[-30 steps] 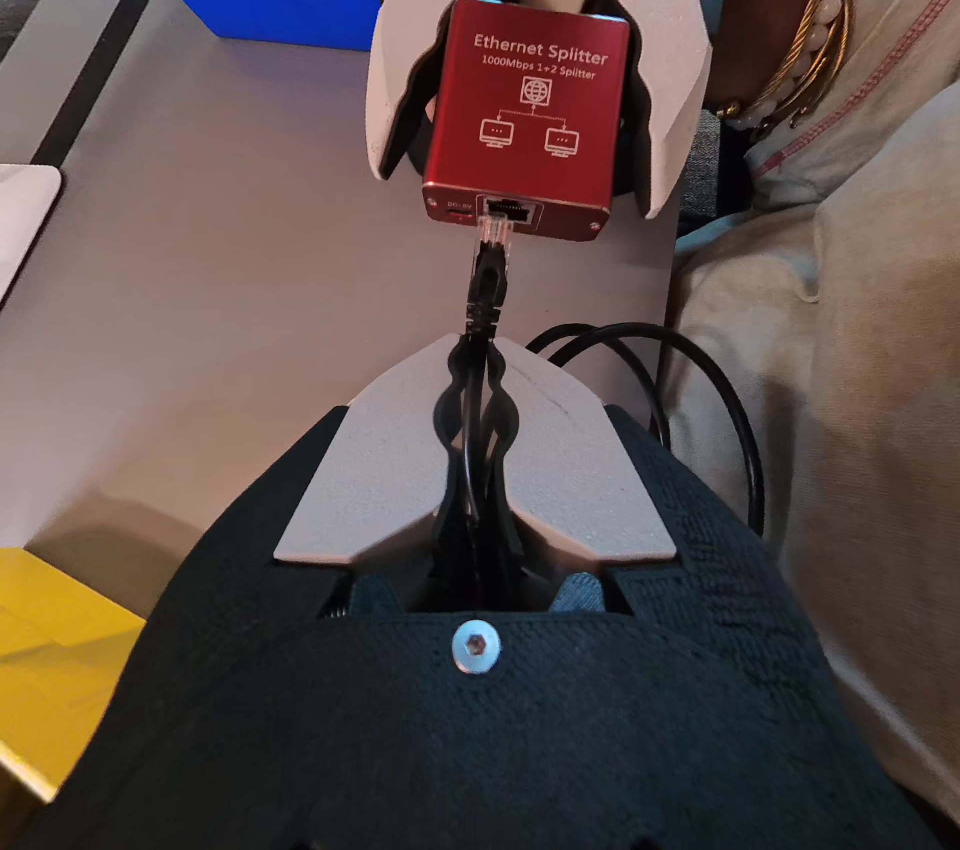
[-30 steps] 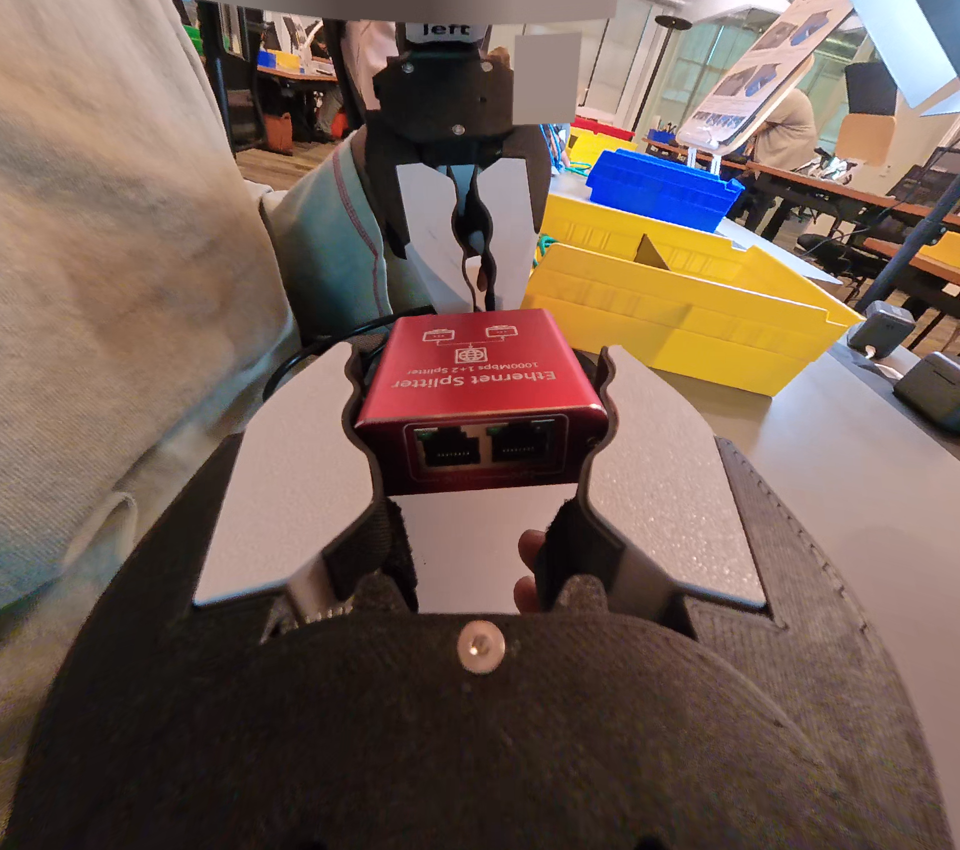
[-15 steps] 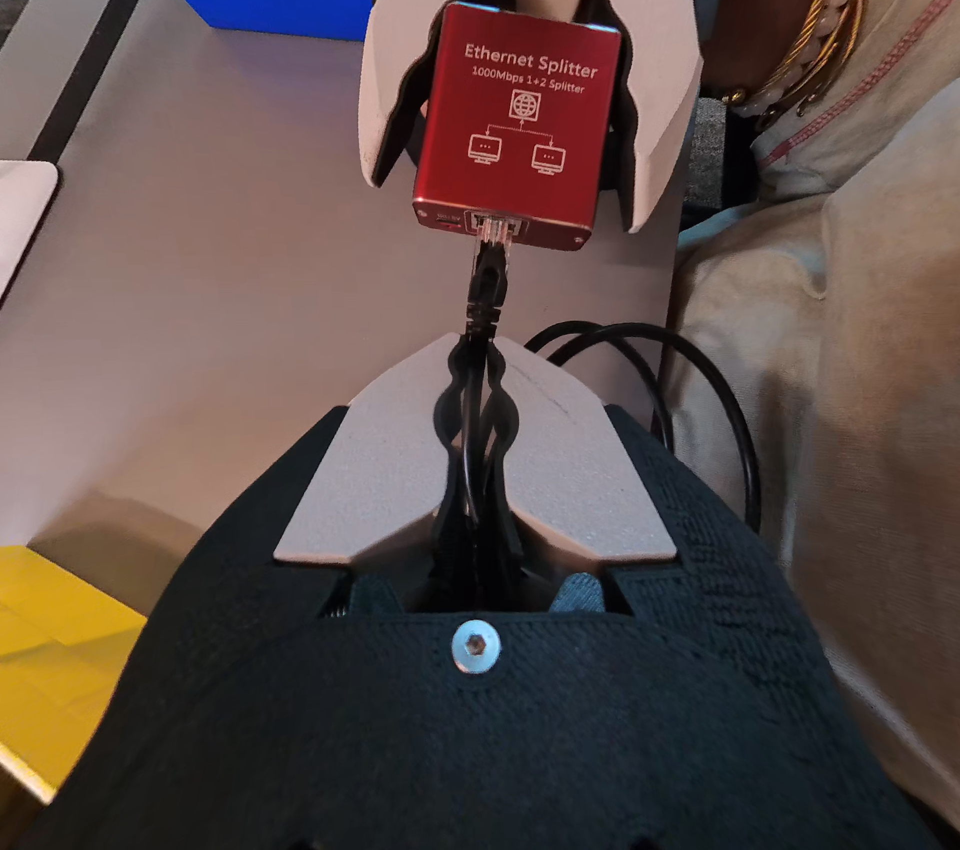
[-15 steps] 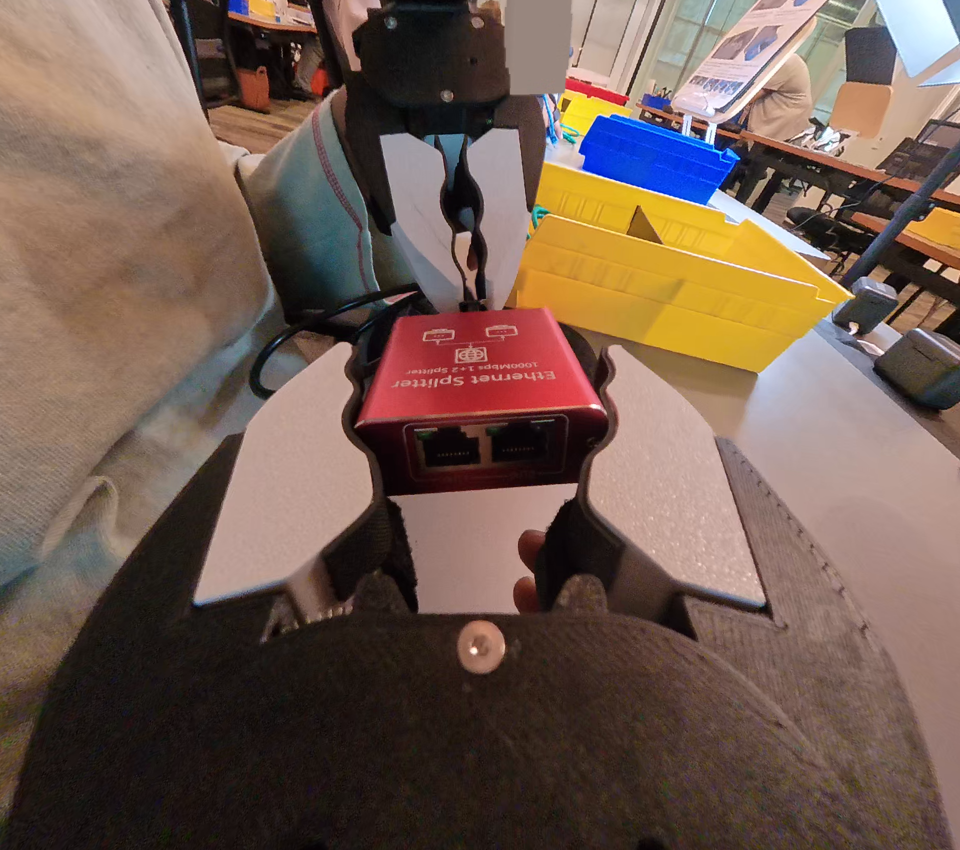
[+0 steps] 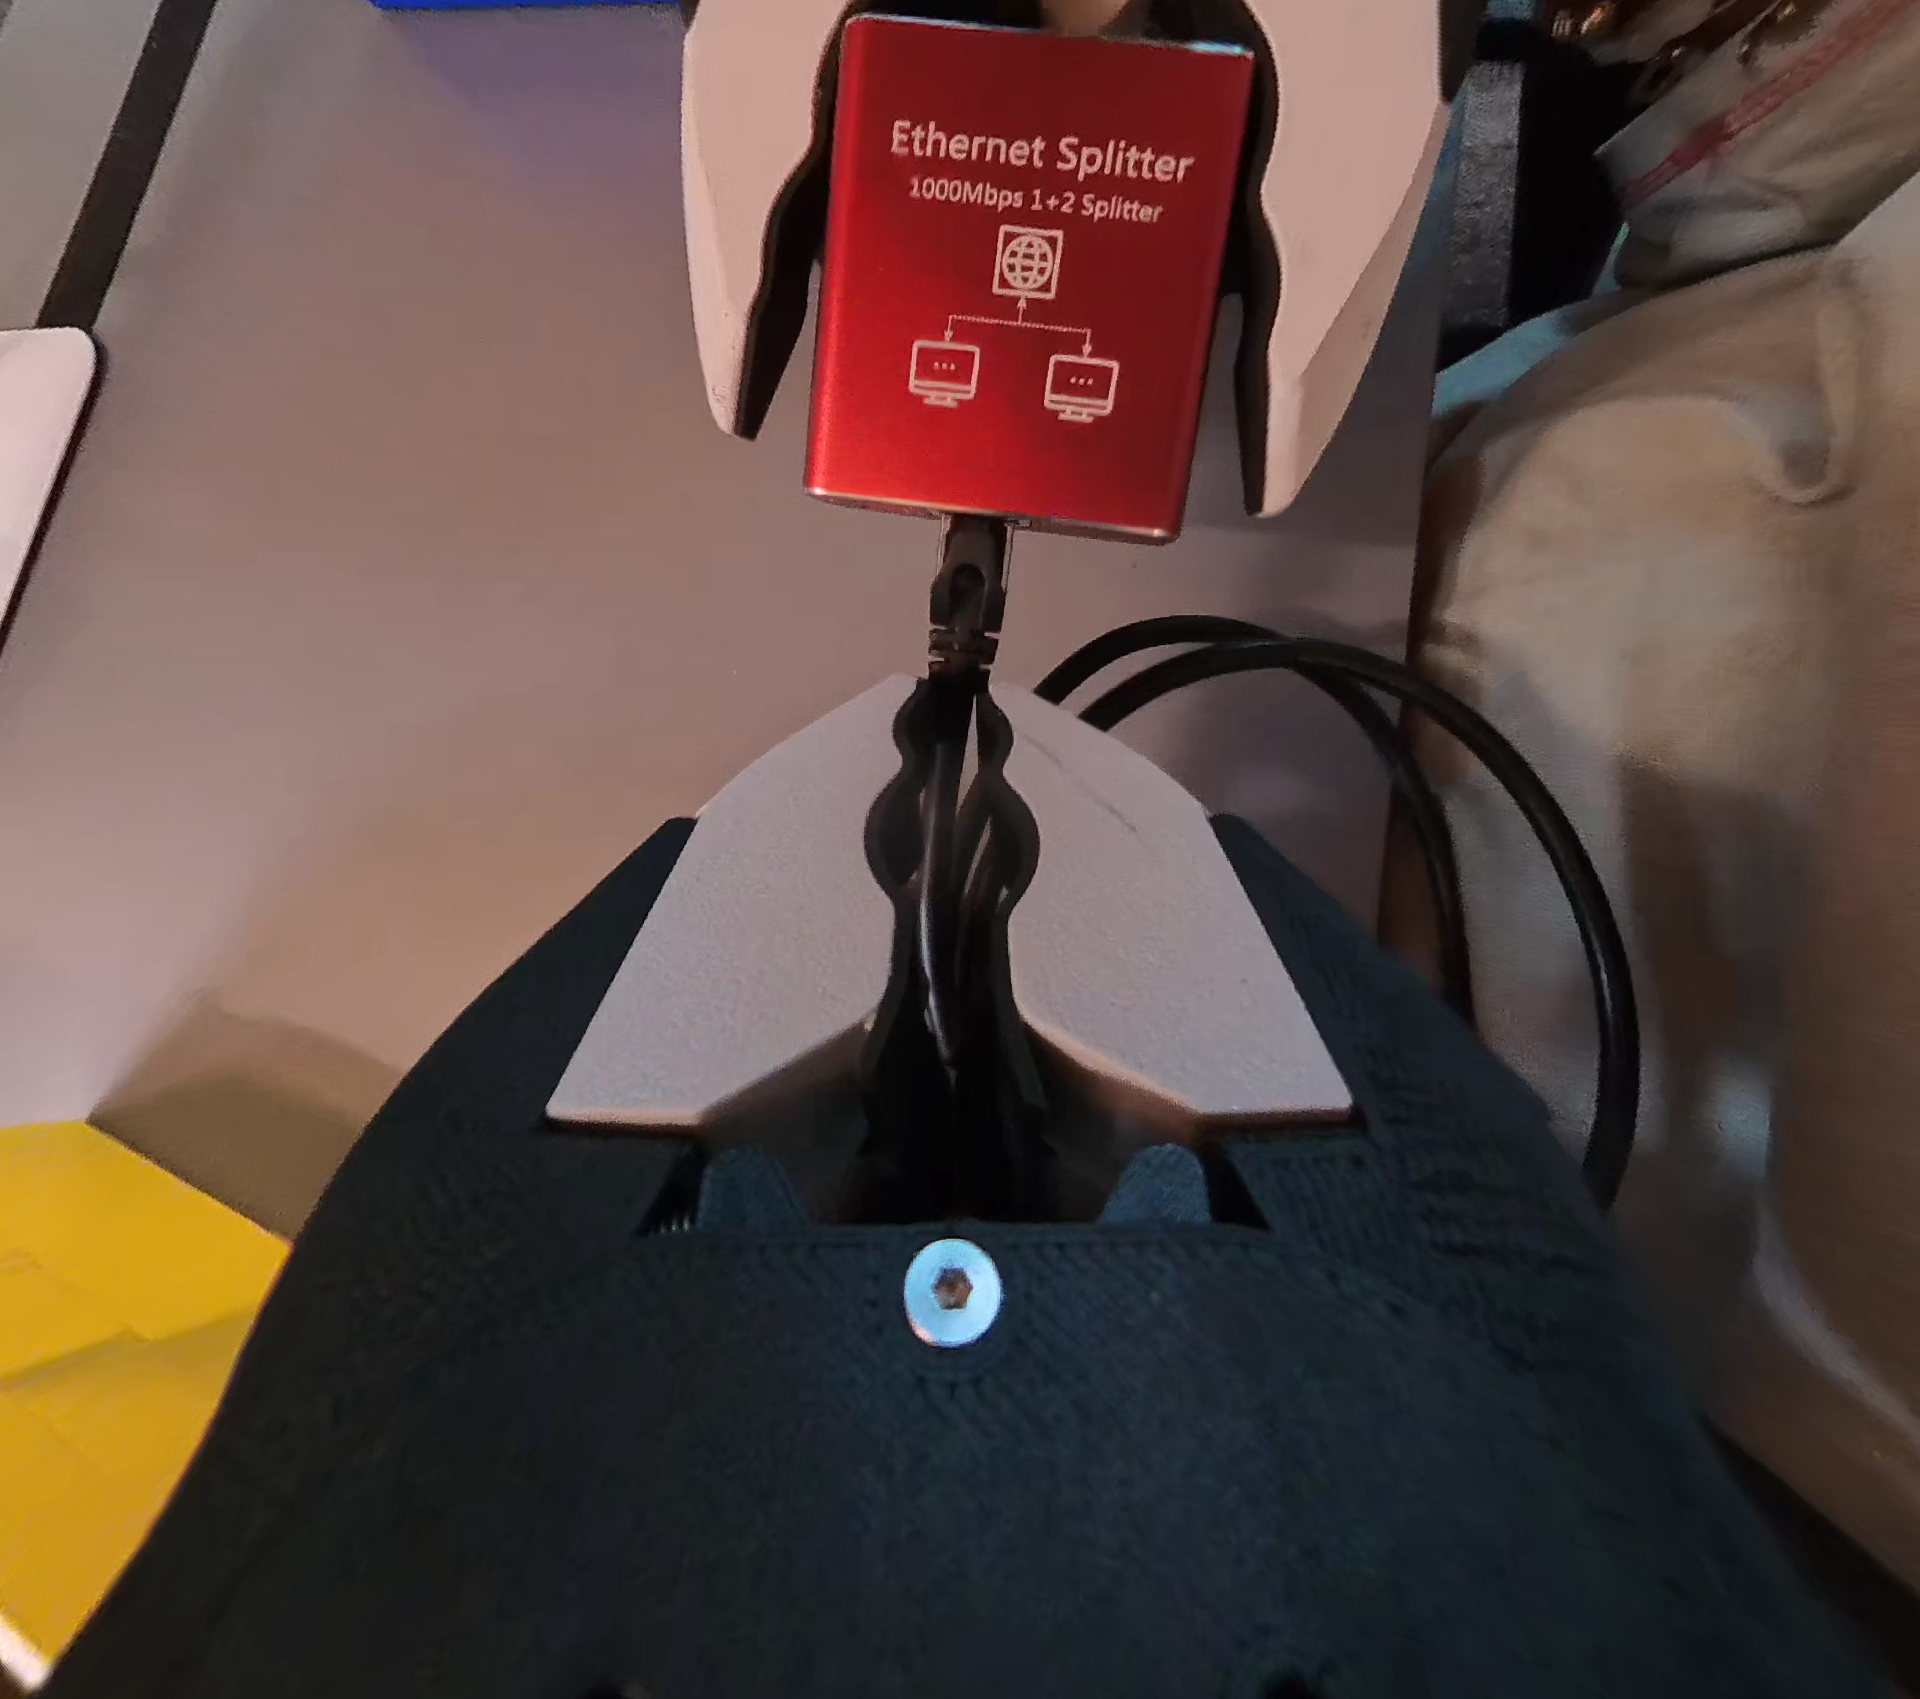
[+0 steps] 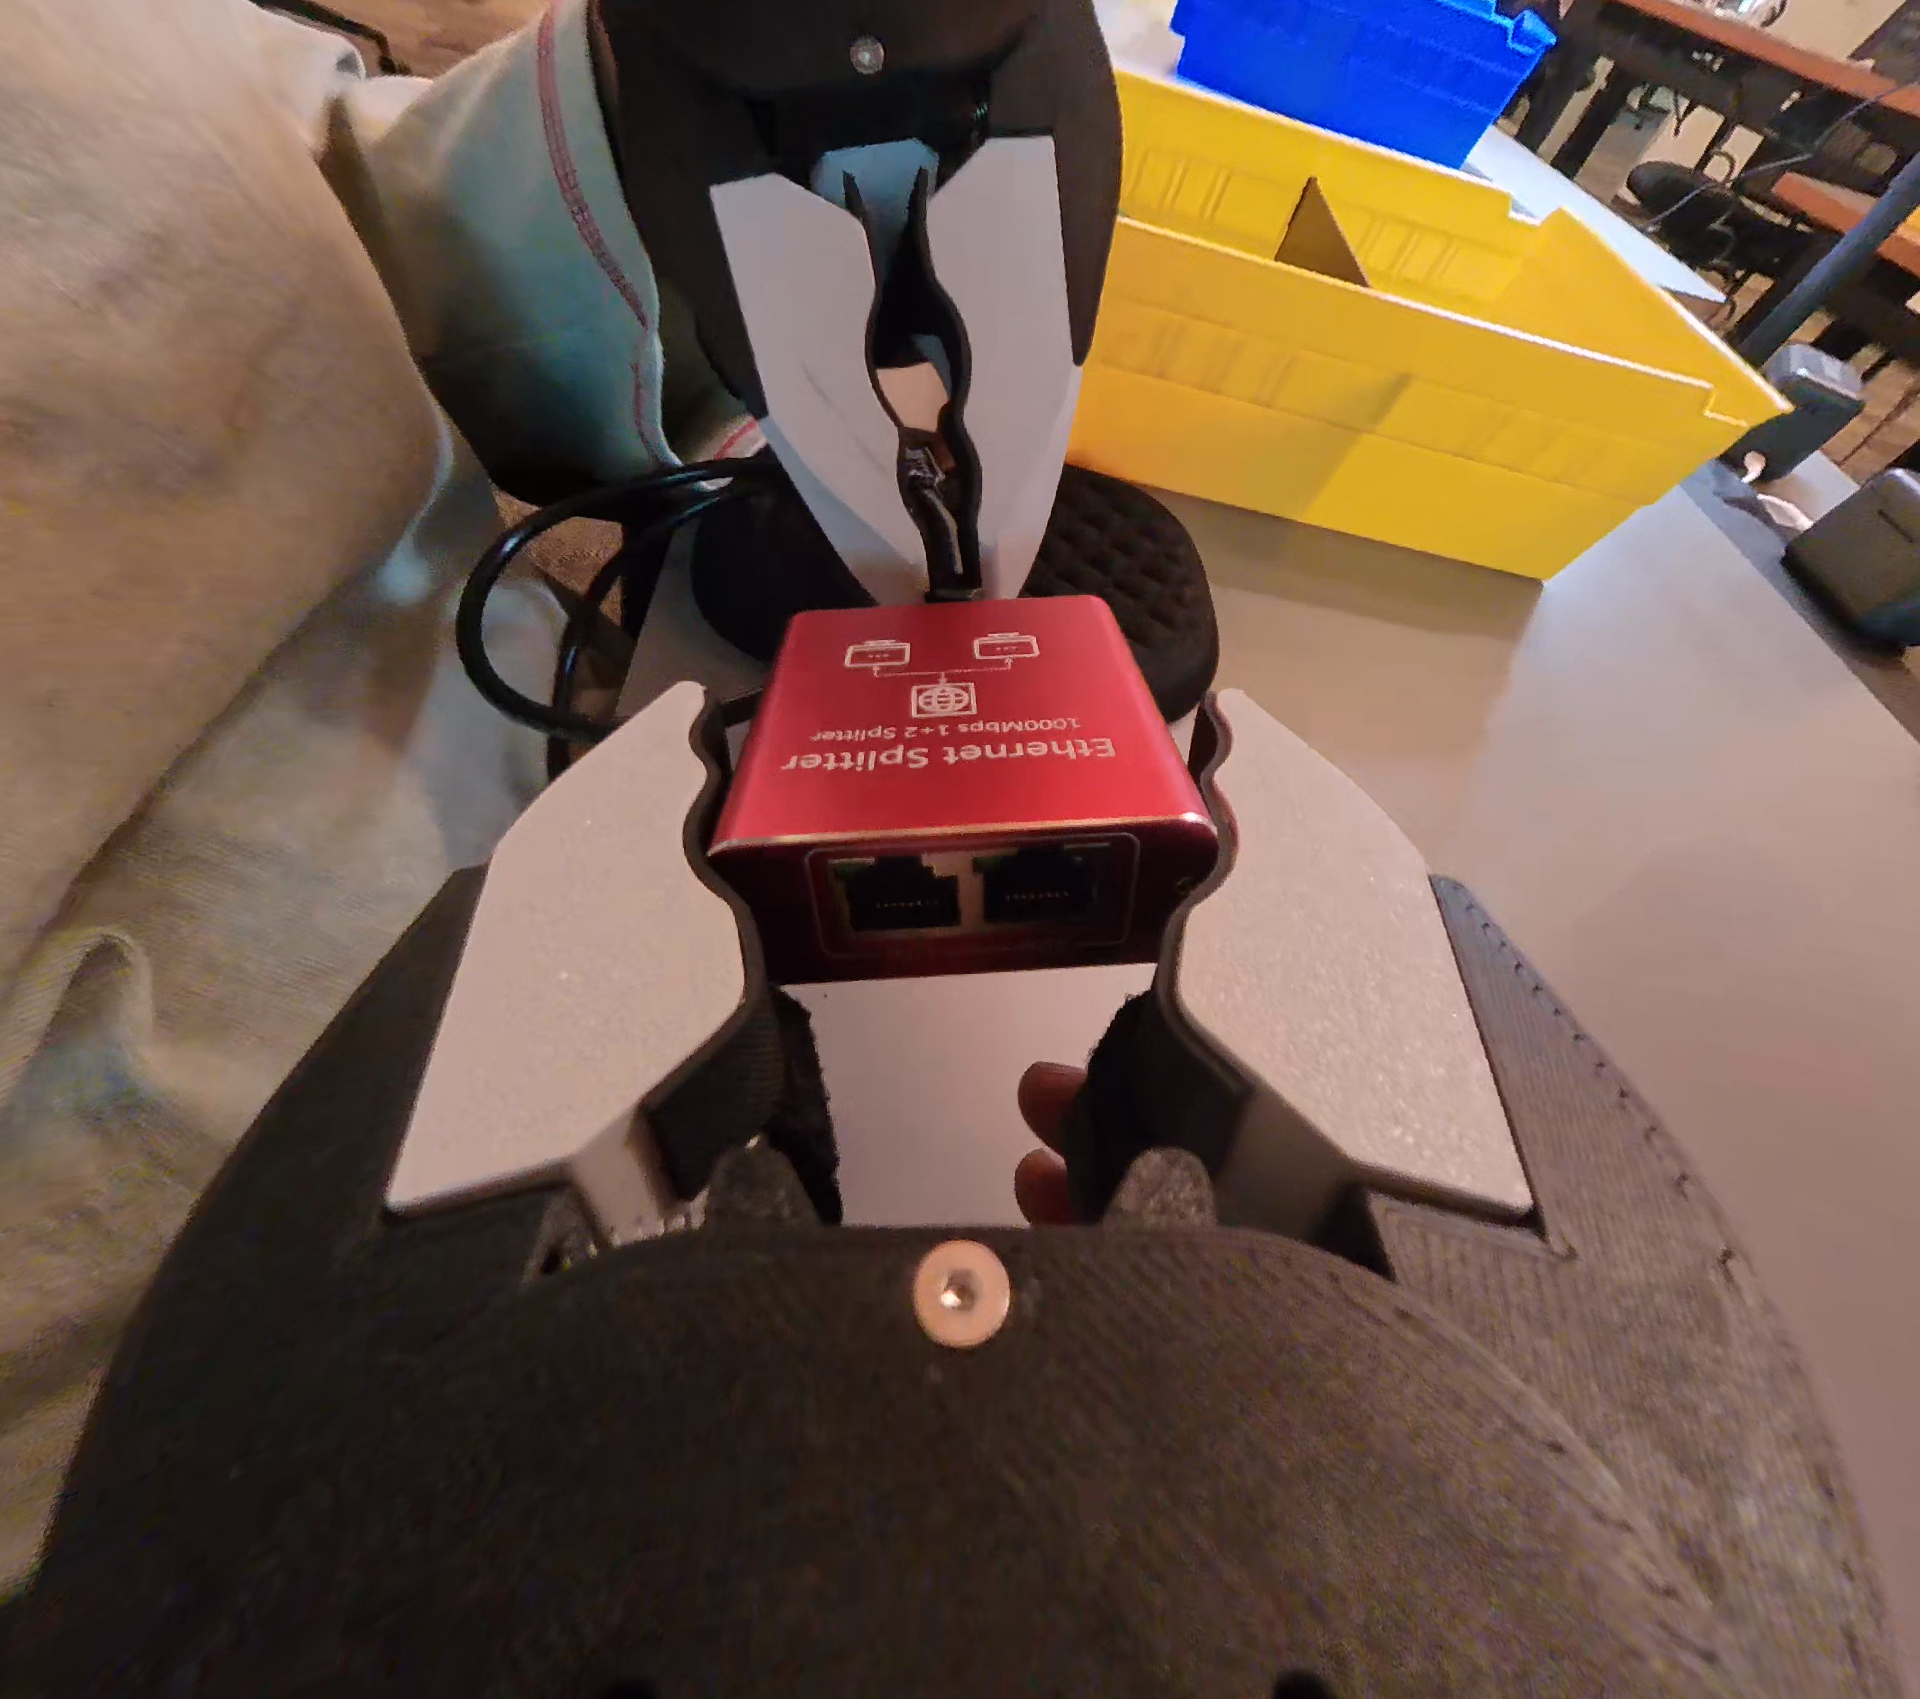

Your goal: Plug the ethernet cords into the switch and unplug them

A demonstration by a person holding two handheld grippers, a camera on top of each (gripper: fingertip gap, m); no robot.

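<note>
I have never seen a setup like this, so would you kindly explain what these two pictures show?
A person holds a two-finger gripper in each hand, each carrying a camera looking along its fingers. In the left wrist view, the left gripper is shut on a black ethernet cord, its plug in the red switch. The right wrist view shows the right gripper clamping that switch, with two empty ports facing the camera. On the grey table sit a yellow bin and a blue bin.

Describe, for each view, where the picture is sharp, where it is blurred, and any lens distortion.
Left wrist view: red box and cable plug sharp; sleeve at the right edge smeared; table lines bow outward. Right wrist view: red box sharp; yellow bin soft; background stretched toward the corners.
</note>
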